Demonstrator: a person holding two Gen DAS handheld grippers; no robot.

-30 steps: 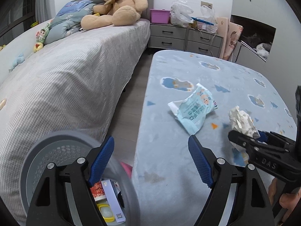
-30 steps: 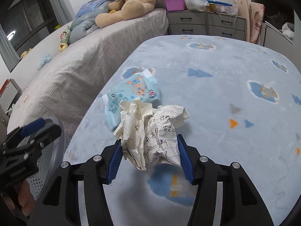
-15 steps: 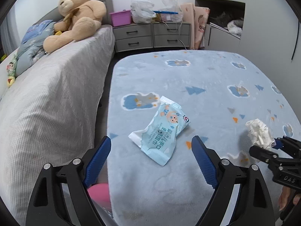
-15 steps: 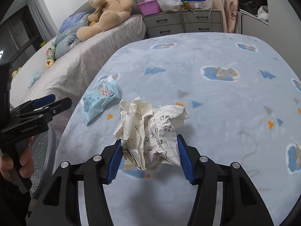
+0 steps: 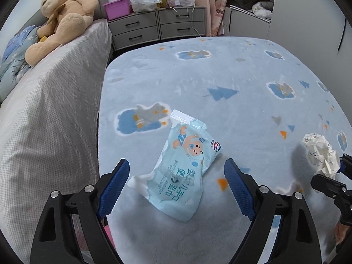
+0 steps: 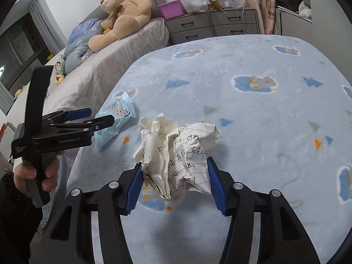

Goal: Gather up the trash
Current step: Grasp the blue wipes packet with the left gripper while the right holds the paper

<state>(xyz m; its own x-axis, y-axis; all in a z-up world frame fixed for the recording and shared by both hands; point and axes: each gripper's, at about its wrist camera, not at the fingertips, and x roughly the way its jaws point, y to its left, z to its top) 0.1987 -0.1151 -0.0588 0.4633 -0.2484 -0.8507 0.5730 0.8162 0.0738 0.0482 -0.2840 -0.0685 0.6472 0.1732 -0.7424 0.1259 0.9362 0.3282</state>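
A light-blue baby-wipes packet [image 5: 182, 176] lies flat on the pale blue rug [image 5: 220, 70] near its left edge. My left gripper [image 5: 176, 165] hangs open just above it, one finger on each side, and does not touch it. The right wrist view shows the same packet [image 6: 116, 118] under the left gripper [image 6: 101, 114], which a hand holds. My right gripper [image 6: 173, 165] is shut on a crumpled ball of lined, handwritten paper [image 6: 176, 151], held above the rug. The paper ball [image 5: 321, 154] shows at the left wrist view's right edge.
A grey perforated basket [image 6: 48, 211] stands at the rug's near left corner, behind the hand. A bed with a grey cover [image 5: 50, 114] runs along the left, with a teddy bear [image 5: 63, 17] on it. Grey drawers [image 5: 158, 28] line the far wall.
My left gripper has swung from over the basket to above the wipes packet, and its jaws look a little wider. The right gripper shifted sideways with the paper, then stopped.
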